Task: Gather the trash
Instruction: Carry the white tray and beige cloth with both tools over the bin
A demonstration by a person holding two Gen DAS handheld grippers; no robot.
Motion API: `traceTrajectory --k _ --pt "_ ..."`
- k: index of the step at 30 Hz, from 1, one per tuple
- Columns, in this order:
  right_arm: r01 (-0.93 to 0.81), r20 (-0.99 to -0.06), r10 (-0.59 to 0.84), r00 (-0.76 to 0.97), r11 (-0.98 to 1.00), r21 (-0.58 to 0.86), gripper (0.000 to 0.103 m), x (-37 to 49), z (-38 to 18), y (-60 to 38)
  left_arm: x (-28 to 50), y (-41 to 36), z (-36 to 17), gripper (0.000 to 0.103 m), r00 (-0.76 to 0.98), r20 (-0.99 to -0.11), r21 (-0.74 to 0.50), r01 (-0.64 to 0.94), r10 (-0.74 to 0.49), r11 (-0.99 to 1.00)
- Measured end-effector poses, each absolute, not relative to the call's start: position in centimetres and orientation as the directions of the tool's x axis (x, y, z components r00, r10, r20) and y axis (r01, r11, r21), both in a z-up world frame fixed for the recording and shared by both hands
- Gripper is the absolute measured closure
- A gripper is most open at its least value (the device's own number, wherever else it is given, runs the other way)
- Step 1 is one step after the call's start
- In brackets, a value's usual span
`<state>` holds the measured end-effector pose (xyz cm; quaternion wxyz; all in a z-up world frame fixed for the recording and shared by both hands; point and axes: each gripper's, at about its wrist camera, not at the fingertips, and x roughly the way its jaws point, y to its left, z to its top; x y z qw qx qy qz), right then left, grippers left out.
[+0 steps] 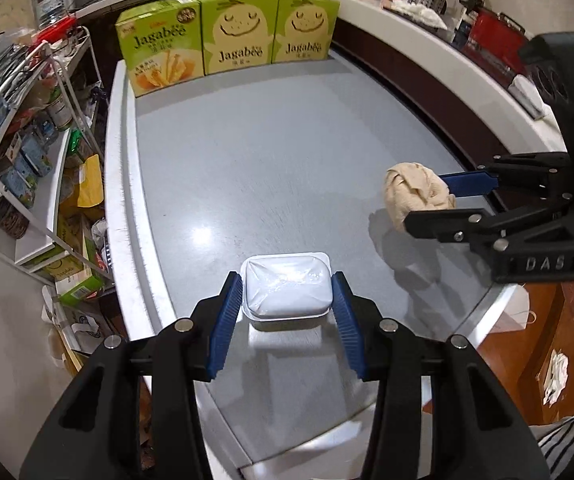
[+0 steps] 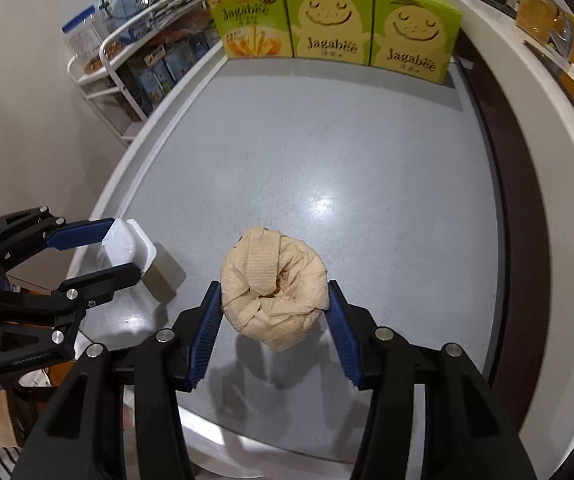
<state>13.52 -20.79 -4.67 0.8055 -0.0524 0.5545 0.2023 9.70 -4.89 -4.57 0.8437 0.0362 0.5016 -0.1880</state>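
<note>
The left gripper (image 1: 287, 312) pinches a white plastic tub (image 1: 287, 291); the right gripper (image 2: 275, 316) clamps a crumpled beige paper wad (image 2: 274, 290). Both tilt steeply down, held above the grey counter (image 1: 271, 152), near its front edge. Three green "Jagabee" boxes (image 1: 229, 32) line the counter's far end.

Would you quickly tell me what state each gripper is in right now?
Left gripper: closed on the white plastic tub.
Right gripper: closed on the crumpled paper towel.

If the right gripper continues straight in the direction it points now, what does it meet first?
Probably the grey tabletop: the right gripper points steeply down, already shut on the crumpled paper towel. Depth is uncertain.
</note>
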Motion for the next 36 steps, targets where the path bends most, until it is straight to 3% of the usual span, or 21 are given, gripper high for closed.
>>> traceTrajectory --k 17,36 --pt "-0.421 -0.904 0.343 0.253 0.881 0.216 0.053 4.0 -1.2 -23.2 2.3 -4.3 -2.0 0.056 0.424 -0.853 -0.128 0.397 -0.305 0.909" --pt "-0.445 -0.963 0.266 -0.027 0.86 0.25 0.053 -5.5 -10.9 -21.4 -7.2 -6.9 -10.7 0.056 0.153 -0.951 -0.165 0.486 -0.269 0.858"
